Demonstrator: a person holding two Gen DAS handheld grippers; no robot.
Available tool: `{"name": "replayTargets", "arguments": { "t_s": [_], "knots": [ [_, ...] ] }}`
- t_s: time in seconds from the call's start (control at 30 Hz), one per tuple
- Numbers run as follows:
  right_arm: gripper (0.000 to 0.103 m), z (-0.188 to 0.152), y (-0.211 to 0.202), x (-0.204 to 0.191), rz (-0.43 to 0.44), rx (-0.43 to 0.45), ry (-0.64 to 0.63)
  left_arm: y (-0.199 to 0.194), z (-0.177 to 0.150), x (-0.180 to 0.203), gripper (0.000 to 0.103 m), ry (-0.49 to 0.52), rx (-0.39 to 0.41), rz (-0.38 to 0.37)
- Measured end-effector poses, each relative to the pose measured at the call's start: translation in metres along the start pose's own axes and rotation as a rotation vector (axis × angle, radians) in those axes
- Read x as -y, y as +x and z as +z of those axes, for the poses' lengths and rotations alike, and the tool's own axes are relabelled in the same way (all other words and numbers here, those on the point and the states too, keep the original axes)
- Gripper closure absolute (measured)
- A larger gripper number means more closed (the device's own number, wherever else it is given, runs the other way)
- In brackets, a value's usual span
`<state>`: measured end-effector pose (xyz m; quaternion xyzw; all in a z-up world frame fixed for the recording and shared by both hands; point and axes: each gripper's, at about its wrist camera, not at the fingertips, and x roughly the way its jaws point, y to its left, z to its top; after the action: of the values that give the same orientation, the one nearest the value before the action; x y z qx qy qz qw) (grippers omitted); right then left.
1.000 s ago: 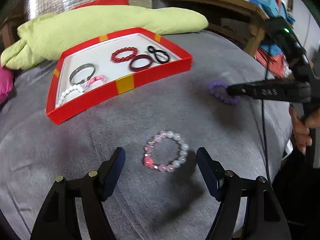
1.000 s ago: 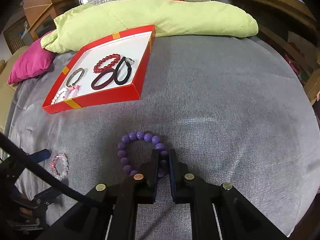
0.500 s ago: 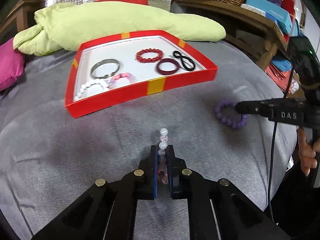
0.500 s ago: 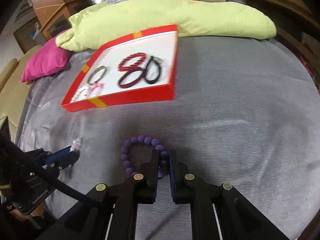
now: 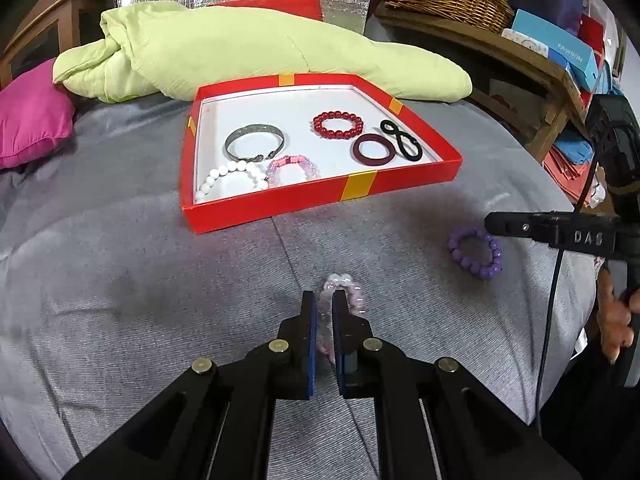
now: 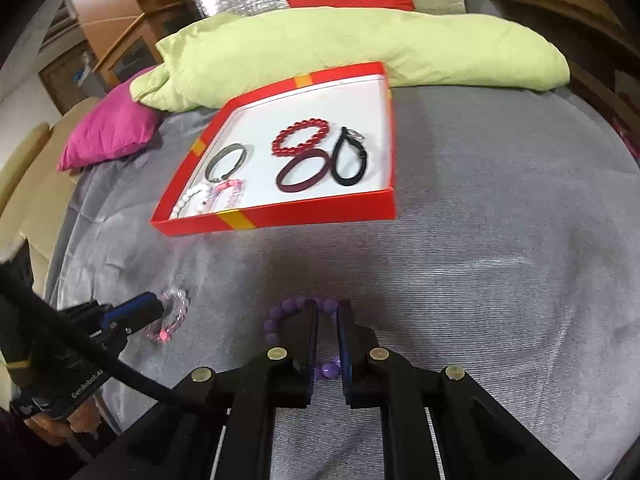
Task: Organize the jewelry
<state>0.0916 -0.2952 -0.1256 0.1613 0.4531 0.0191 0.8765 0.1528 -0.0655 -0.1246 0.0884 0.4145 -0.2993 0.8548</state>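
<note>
— Since a second ago, what has changed around the red tray (image 5: 362,190) in the upper centre?

— Left gripper (image 5: 325,312), wide then, now pinches the pink-and-clear bead bracelet (image 5: 347,293) at centre frame; right gripper (image 6: 328,322) stays clamped on the purple bead bracelet (image 6: 282,312). Both look ready for carrying trayward.

— Any writing?

— "DAS" (image 5: 588,237), "FASHION" on a blue box (image 5: 554,40), "GenRobot.AI" (image 6: 85,385).

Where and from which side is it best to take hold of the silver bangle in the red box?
Probably grip the silver bangle across its closed far arc, coming straight down from above with one finger inside the ring. It lies flat on the red box floor, its gap faces the white bead bracelet, and the box walls block any side approach.
</note>
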Motion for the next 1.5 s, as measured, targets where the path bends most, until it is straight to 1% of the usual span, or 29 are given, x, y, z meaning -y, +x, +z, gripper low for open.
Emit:
{"name": "replayTargets", "arguments": {
  "t_s": [0.03, 0.1, 0.13, 0.17, 0.27, 0.33, 0.37, 0.4, 0.43, 0.5, 0.53, 0.57, 0.6, 0.63, 0.67, 0.77, 0.87, 0.9, 0.93, 0.97, 1.0, 1.07, 1.1, 1.13, 1.23, 1.33, 1.43, 1.5],
  "knots": [
    [0.079, 0.0, 0.001, 0.002, -0.001, -0.005, 0.001, -0.001, 0.0, -0.002, 0.095, 0.001, 0.002, 0.002],
    [0.05, -0.003, 0.003, 0.004, -0.013, -0.02, -0.007, -0.004, -0.002, -0.004, 0.095, -0.002, 0.005, 0.003],
    [0.045, -0.004, 0.003, 0.004, -0.014, -0.021, -0.014, -0.004, -0.002, -0.006, 0.095, -0.004, 0.005, 0.003],
    [0.042, -0.005, 0.003, 0.003, -0.011, -0.018, -0.026, -0.004, -0.002, -0.007, 0.095, -0.004, 0.004, 0.002],
    [0.042, -0.007, 0.003, -0.005, 0.001, -0.017, -0.068, -0.004, -0.002, -0.01, 0.095, -0.014, 0.001, 0.014],
    [0.042, -0.008, 0.006, -0.012, 0.004, -0.024, -0.099, -0.005, -0.003, -0.014, 0.095, -0.032, -0.007, 0.005],
    [0.042, -0.009, 0.009, -0.016, -0.001, -0.033, -0.12, -0.005, -0.003, -0.015, 0.093, -0.038, -0.014, 0.001],
    [0.042, -0.012, 0.014, -0.021, -0.025, -0.044, -0.154, -0.004, -0.003, -0.015, 0.089, -0.038, -0.018, 0.0],
    [0.042, -0.014, 0.016, -0.023, -0.047, -0.046, -0.175, -0.004, -0.004, -0.016, 0.085, -0.037, -0.024, -0.005],
    [0.042, -0.019, 0.019, -0.03, -0.09, -0.022, -0.241, -0.005, -0.005, -0.014, 0.061, -0.033, -0.024, -0.011],
    [0.044, -0.022, 0.019, -0.032, -0.103, -0.014, -0.266, -0.006, -0.005, -0.012, 0.056, -0.027, -0.022, -0.02],
    [0.054, -0.024, 0.018, -0.034, -0.12, 0.003, -0.292, -0.007, -0.005, -0.01, 0.05, -0.019, -0.019, -0.029],
    [0.071, -0.025, 0.018, -0.034, -0.129, 0.013, -0.305, -0.008, -0.005, -0.008, 0.048, -0.012, -0.015, -0.035],
    [0.078, -0.026, 0.016, -0.032, -0.136, 0.021, -0.312, -0.008, -0.004, -0.004, 0.047, 0.002, -0.012, -0.042],
    [0.082, -0.025, 0.016, -0.03, -0.137, 0.025, -0.306, -0.008, -0.004, -0.001, 0.043, 0.011, -0.012, -0.043],
    [0.082, -0.022, 0.013, -0.021, -0.133, 0.031, -0.267, 0.0, -0.005, 0.008, 0.042, 0.037, -0.035, -0.043],
    [0.082, -0.021, 0.01, -0.015, -0.137, 0.036, -0.248, 0.007, -0.006, 0.017, 0.042, 0.078, -0.039, -0.016],
    [0.082, -0.02, 0.009, -0.013, -0.132, 0.038, -0.239, 0.009, -0.006, 0.017, 0.046, 0.082, -0.044, -0.009],
    [0.082, -0.02, 0.008, -0.012, -0.13, 0.039, -0.235, 0.012, -0.006, 0.017, 0.052, 0.078, -0.05, -0.01],
    [0.082, -0.019, 0.007, -0.01, -0.128, 0.041, -0.224, 0.014, -0.006, 0.016, 0.068, 0.07, -0.055, -0.009],
    [0.082, -0.019, 0.005, -0.008, -0.123, 0.043, -0.213, 0.015, -0.006, 0.015, 0.075, 0.071, -0.048, 0.001],
    [0.084, -0.017, 0.002, -0.004, -0.109, 0.045, -0.188, 0.014, -0.005, 0.012, 0.085, 0.071, -0.038, 0.016],
    [0.088, -0.016, 0.0, -0.003, -0.102, 0.048, -0.177, 0.013, -0.005, 0.01, 0.087, 0.061, -0.035, 0.011],
    [0.09, -0.015, -0.002, -0.001, -0.093, 0.057, -0.162, 0.013, -0.005, 0.007, 0.089, 0.044, -0.033, 0.002],
    [0.09, -0.012, -0.007, 0.001, -0.061, 0.064, -0.135, 0.01, -0.003, 0.003, 0.095, 0.036, -0.019, 0.003],
    [0.09, -0.012, -0.006, -0.001, -0.057, 0.056, -0.133, 0.006, -0.002, 0.003, 0.095, 0.038, -0.007, -0.002],
    [0.09, -0.011, -0.008, 0.002, -0.057, 0.065, -0.123, 0.002, 0.0, 0.005, 0.095, 0.048, 0.009, -0.007],
    [0.089, -0.01, -0.007, 0.006, -0.052, 0.053, -0.097, 0.0, 0.001, 0.004, 0.095, 0.04, 0.016, -0.006]
  ]
}}
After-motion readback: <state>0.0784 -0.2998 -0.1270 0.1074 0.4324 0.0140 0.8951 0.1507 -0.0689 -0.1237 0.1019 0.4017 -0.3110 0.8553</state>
